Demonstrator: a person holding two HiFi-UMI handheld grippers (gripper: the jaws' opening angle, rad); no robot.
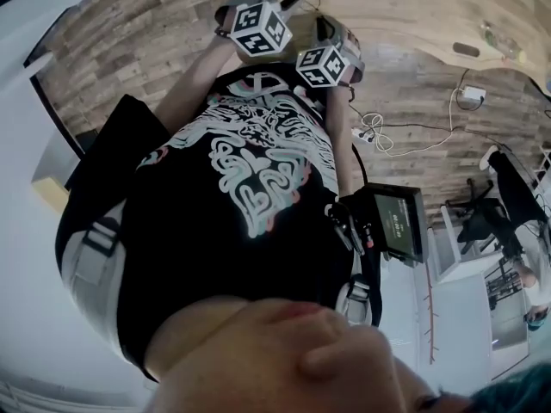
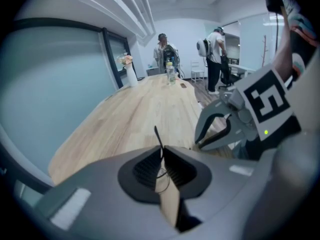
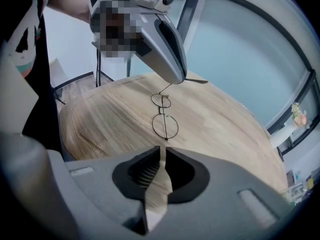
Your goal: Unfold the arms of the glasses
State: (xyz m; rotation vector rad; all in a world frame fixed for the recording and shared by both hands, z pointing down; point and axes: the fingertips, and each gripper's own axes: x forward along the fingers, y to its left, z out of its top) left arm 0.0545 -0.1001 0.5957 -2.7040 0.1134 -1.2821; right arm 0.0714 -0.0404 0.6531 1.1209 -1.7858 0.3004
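Thin round wire-rimmed glasses (image 3: 164, 116) hang in the air above a pale wooden table (image 3: 220, 124), stretched between my two grippers. In the right gripper view, the left gripper (image 3: 175, 79) pinches their far end from above, and one black arm (image 3: 195, 81) juts out sideways past its tip. My right gripper (image 3: 163, 150) is shut on the near end of the frame. In the left gripper view, the left gripper (image 2: 161, 153) is shut on the frame, with a black arm tip (image 2: 157, 134) poking up. The right gripper (image 2: 216, 130) is close by. The head view shows only both marker cubes (image 1: 261, 28), not the glasses.
At the table's far end stand a vase with flowers (image 2: 130, 74) and a bottle (image 2: 171, 74), with two people (image 2: 215, 54) behind them. The head view shows a plank floor with cables (image 1: 387, 136), a dark screen (image 1: 398, 222) and a white cabinet (image 1: 469, 317).
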